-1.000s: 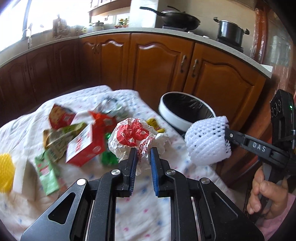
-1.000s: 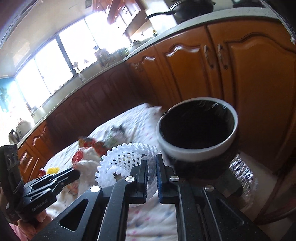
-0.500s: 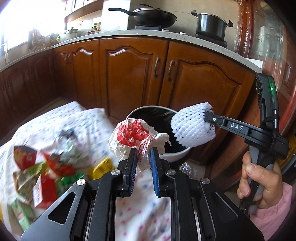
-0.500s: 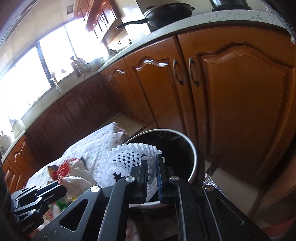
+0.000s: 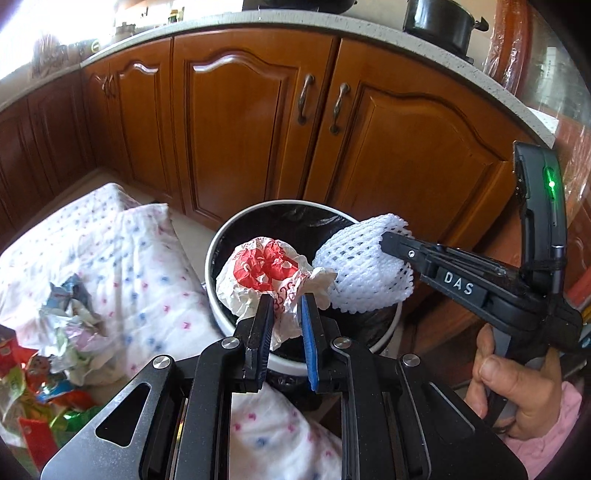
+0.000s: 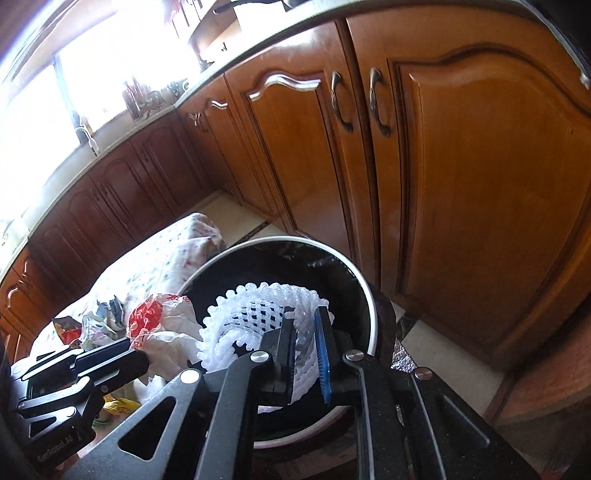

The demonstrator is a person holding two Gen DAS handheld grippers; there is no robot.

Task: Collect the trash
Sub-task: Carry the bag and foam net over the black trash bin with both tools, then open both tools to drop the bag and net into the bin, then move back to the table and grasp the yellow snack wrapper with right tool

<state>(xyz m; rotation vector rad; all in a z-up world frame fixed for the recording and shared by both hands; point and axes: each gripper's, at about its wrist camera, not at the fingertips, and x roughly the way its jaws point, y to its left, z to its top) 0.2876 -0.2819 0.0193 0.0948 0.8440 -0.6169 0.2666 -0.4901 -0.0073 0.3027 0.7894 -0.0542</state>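
My left gripper [image 5: 286, 299] is shut on a crumpled white bag with red print [image 5: 262, 266] and holds it over the near rim of the round white bin with a black liner [image 5: 212, 258]. My right gripper [image 6: 304, 317] has a white foam net [image 6: 255, 317] between its fingers, right above the bin's mouth [image 6: 369, 306]; its jaws are opening and the net still sits against the pads. In the left wrist view the foam net [image 5: 364, 273] hangs beside the bag, almost touching it. The bag [image 6: 147, 317] and the left gripper [image 6: 136, 354] appear at lower left in the right wrist view.
A white cloth with coloured dots [image 5: 129, 251] lies left of the bin, with several wrappers and cartons [image 5: 55, 332] piled on it. Wooden cabinet doors [image 5: 258, 129] stand close behind the bin. A black pot [image 5: 436, 22] sits on the counter. A hand [image 5: 524, 391] grips the right tool.
Both grippers have swung from over the cloth to above the bin with their loads. The right gripper's fingers now stand a little wider apart around the foam net.
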